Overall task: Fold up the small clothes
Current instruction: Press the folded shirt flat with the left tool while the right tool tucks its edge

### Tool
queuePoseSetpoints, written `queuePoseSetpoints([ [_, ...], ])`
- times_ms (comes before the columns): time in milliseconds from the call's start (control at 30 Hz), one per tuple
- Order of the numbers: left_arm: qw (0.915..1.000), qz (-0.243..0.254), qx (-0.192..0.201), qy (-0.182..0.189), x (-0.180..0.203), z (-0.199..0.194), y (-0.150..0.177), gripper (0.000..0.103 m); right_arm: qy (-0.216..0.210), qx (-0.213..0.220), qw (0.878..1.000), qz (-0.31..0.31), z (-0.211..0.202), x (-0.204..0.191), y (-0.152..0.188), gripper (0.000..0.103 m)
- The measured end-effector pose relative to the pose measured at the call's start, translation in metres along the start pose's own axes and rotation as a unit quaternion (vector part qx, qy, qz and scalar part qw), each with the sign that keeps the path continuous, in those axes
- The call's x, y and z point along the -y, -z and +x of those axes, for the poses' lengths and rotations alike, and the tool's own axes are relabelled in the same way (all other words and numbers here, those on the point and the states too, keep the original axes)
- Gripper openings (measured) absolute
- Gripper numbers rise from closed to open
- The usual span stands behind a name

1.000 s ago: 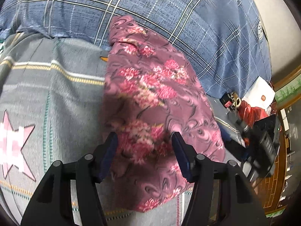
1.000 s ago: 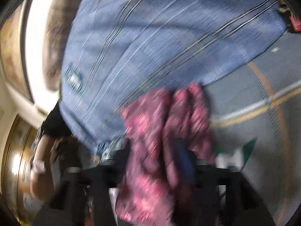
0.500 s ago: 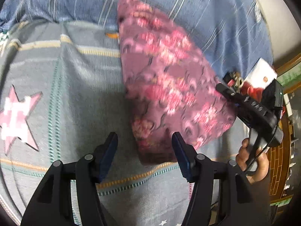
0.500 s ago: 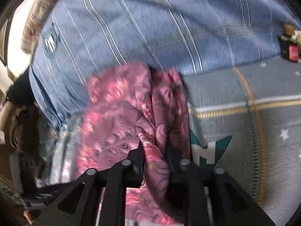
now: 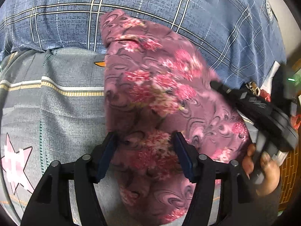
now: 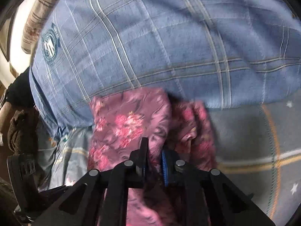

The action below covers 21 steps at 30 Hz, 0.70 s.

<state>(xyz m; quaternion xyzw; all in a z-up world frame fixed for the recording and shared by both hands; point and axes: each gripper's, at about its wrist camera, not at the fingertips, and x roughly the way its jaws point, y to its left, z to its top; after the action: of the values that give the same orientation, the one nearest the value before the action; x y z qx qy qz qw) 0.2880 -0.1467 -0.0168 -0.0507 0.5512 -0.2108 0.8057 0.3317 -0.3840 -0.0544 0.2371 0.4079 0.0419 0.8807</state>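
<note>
the right gripper (image 6: pixel 153 157) jaws have just been closing and now pinch a fold of the pink floral fabric garment (image 5: pixel 160 101), near the grey patterned bedsheet (image 5: pixel 56 98) edge by the blue plaid pillow (image 5: pixel 150 5). the left gripper (image 5: pixel 144 152), spread, straddles the cloth; folding can proceed.

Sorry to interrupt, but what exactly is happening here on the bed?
A person with a handheld gripper in each hand is folding a pink floral garment on a grey patterned bedsheet, beside a blue plaid quilt. The right gripper has just been closing and now pinches a fold of the fabric. The left gripper has been opening; its jaws straddle the near end of the garment without pressing it.
</note>
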Motion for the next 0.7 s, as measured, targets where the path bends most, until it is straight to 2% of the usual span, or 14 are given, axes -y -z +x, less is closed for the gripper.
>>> queuePoseSetpoints([
  [33, 1.0000, 0.000, -0.003, -0.003, -0.001, 0.002, 0.001, 0.065, 0.010, -0.028, 0.999, 0.021, 0.015, 0.014, 0.003, 0.008],
  [167, 1.0000, -0.003, -0.007, -0.003, -0.004, 0.003, 0.002, 0.065, -0.004, -0.004, 1.000, 0.018, -0.001, 0.016, 0.006, 0.010],
  [200, 0.9999, -0.006, -0.008, -0.003, -0.005, 0.004, 0.001, 0.065, -0.020, 0.000, 0.999, 0.027, -0.010, 0.018, 0.006, 0.016],
  [267, 0.9999, -0.011, -0.009, -0.002, -0.005, 0.004, 0.002, 0.065, -0.035, 0.008, 0.998, 0.054, -0.023, 0.029, 0.009, 0.019],
  [333, 0.9999, -0.010, -0.009, -0.002, -0.006, 0.001, 0.004, 0.065, -0.037, -0.001, 0.997, 0.066, -0.032, 0.040, 0.015, 0.048],
  [400, 0.9998, -0.013, -0.013, 0.002, -0.007, 0.000, 0.004, 0.065, -0.024, -0.005, 0.997, 0.073, -0.038, 0.051, 0.024, 0.053],
  [467, 0.9995, -0.022, -0.014, 0.019, -0.013, -0.006, 0.007, 0.065, -0.029, -0.013, 0.996, 0.084, -0.042, 0.061, 0.030, 0.053],
  [567, 0.9949, -0.069, -0.011, 0.073, -0.033, -0.012, 0.000, 0.065, -0.052, -0.015, 0.991, 0.121, -0.053, 0.076, 0.033, 0.054],
  [633, 0.9904, -0.096, -0.016, 0.098, -0.044, -0.010, -0.005, 0.066, -0.075, -0.015, 0.987, 0.143, -0.048, 0.078, 0.032, 0.059],
  [700, 0.9852, -0.111, -0.031, 0.127, -0.048, -0.001, -0.010, 0.072, -0.090, -0.024, 0.985, 0.144, -0.046, 0.076, 0.030, 0.060],
])
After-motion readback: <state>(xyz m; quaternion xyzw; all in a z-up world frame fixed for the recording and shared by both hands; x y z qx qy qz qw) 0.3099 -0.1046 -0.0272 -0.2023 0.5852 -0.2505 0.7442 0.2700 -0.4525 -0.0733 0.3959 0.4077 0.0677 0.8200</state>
